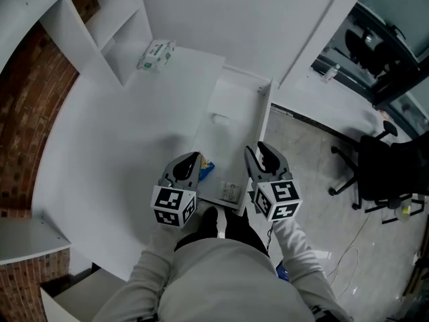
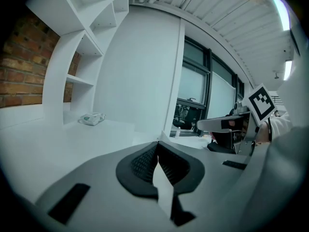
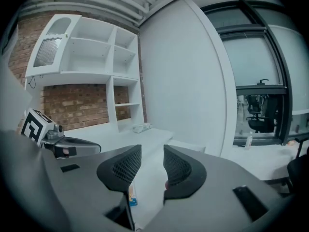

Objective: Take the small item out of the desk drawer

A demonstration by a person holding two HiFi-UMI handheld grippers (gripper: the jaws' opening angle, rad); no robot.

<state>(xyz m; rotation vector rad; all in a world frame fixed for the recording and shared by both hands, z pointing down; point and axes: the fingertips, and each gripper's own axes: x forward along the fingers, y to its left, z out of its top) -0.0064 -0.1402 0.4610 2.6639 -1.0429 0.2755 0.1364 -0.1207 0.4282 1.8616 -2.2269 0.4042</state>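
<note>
The reach toward the grasp is being judged as the step in hand. The desk drawer (image 1: 236, 106) is being shown pulled out from the white counter (image 1: 120, 153) at the centre of the head view. The small blue-and-yellow item (image 1: 207, 168) is being seen inside it against its left wall, low in the frame, not yet gripped. A small printed card (image 1: 230, 192) is being shown lower right of it. The left gripper (image 2: 158, 146) is being held just beside the item with its fingers pressed together on nothing. The right gripper (image 3: 152, 153) is being held over the drawer's lower right with its fingers spread and empty. Next, spread fingers are probably being called for, lowered astride the item and closed.
</note>
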